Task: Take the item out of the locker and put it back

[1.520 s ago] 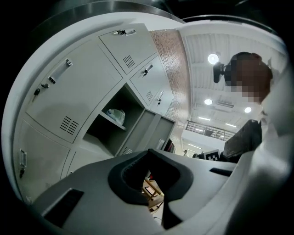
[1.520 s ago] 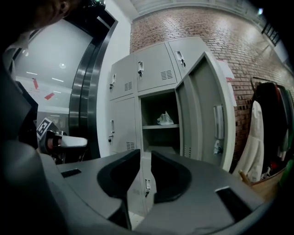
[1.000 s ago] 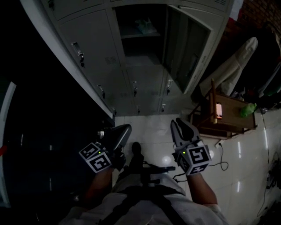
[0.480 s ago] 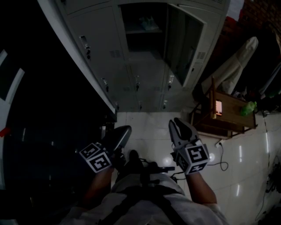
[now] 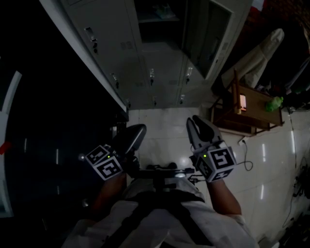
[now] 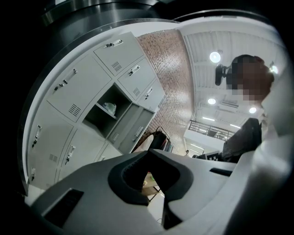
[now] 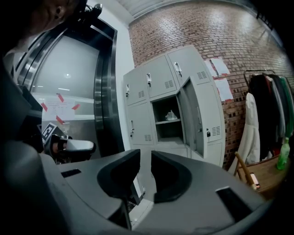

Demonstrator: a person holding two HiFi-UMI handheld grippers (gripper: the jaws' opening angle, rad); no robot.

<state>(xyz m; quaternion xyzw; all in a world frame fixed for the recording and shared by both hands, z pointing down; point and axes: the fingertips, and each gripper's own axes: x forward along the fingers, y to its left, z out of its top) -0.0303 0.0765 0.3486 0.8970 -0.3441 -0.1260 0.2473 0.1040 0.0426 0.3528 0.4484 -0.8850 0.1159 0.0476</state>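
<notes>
The grey locker bank [image 5: 160,58] stands ahead with one door [image 5: 209,34] swung open. A pale crumpled item [image 7: 171,115] lies on the shelf inside, also seen as the item [image 6: 109,107] and faintly as the item [image 5: 162,9]. My left gripper [image 5: 137,130] hangs low in front of the person's body, far from the locker, jaws together and empty. My right gripper [image 5: 200,123] is level with it on the right. A narrow gap shows between the right gripper's [image 7: 145,158] jaws, with nothing in it. The left gripper's [image 6: 148,153] tips meet.
A wooden chair [image 5: 247,114] with a lit phone-like object and a green bottle [image 5: 273,103] stands right of the lockers. A white coat [image 5: 254,63] hangs behind it. A cable [image 5: 244,169] trails on the tiled floor. A dark metal doorway [image 7: 103,92] flanks the lockers' left.
The lockers have slid upward in the head view, so the open compartment is now cut by the top edge. Both grippers stay low before the body with their jaws unchanged.
</notes>
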